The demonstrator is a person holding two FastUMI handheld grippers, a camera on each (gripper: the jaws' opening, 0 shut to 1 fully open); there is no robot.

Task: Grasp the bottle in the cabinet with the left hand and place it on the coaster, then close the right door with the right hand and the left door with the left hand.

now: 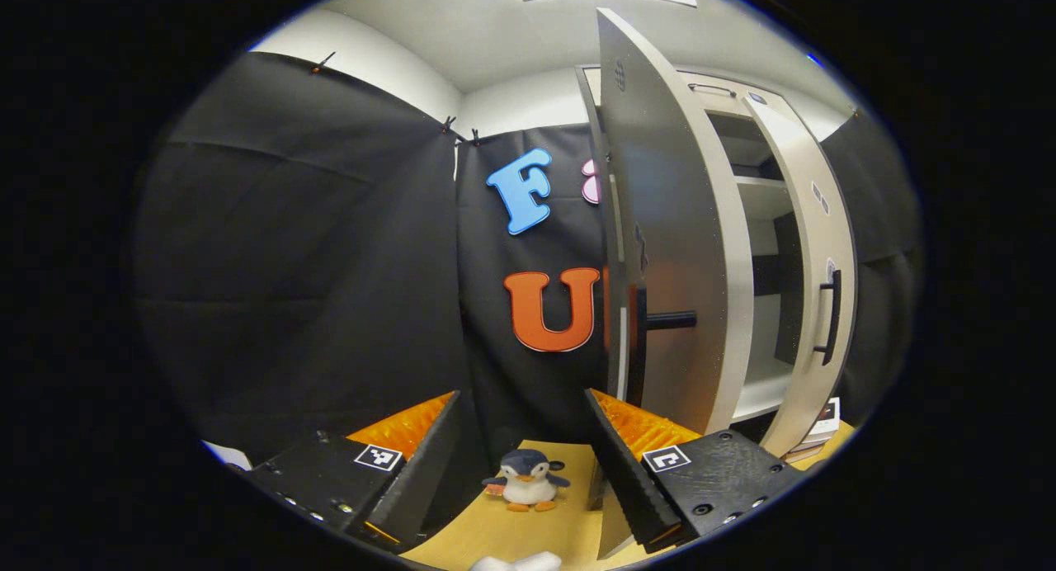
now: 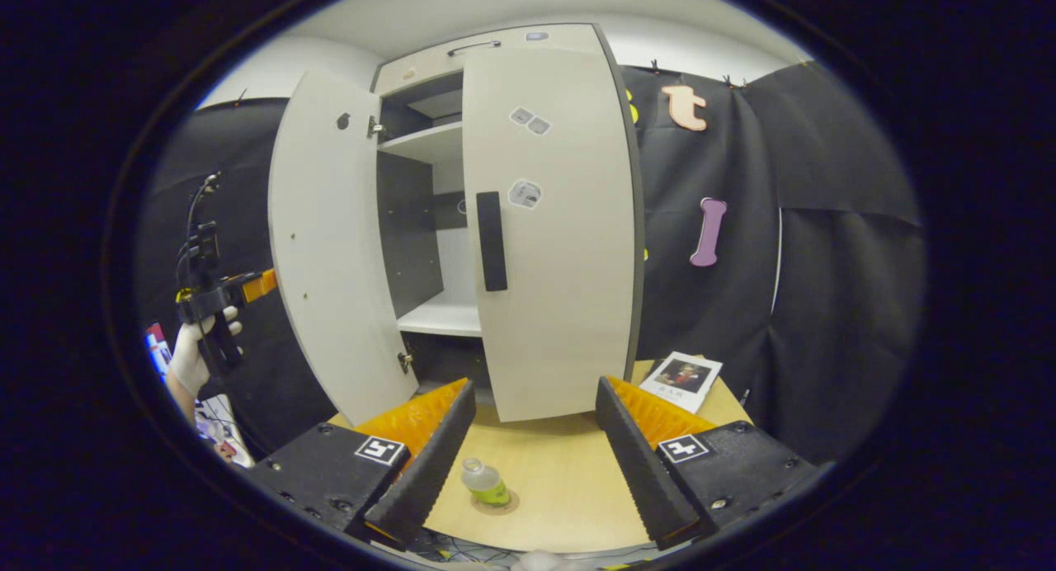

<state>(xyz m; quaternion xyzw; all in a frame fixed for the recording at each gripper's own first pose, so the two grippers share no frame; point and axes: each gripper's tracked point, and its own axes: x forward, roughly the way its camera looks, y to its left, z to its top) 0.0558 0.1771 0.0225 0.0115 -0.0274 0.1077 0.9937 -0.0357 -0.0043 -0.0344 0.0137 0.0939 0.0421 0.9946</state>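
Black cloth walls and a white ceiling enclose a light wooden table (image 2: pixel 569 472). Centre frame in the right gripper view stands the cabinet (image 2: pixel 429 154): right door (image 2: pixel 549 224) almost closed, left door (image 2: pixel 330 249) wide open. The bottle (image 2: pixel 485 482) stands on the coaster (image 2: pixel 505 502) at lower centre. A booklet (image 2: pixel 681 379) lies at the table's right; its print is unreadable. The right gripper (image 2: pixel 532 447) is released, holding nothing. At the left edge, a gloved hand (image 2: pixel 194 352) holds the left gripper (image 1: pixel 520 464), jaws apart, with a penguin toy (image 1: pixel 526 480) beyond it.

Right door (image 2: pixel 553 224) is pretty much closed, left door (image 2: pixel 330 249) is wide open. Bottle (image 2: pixel 485 481) sits upright on the surface (image 2: pixel 561 472), between the open jaws.
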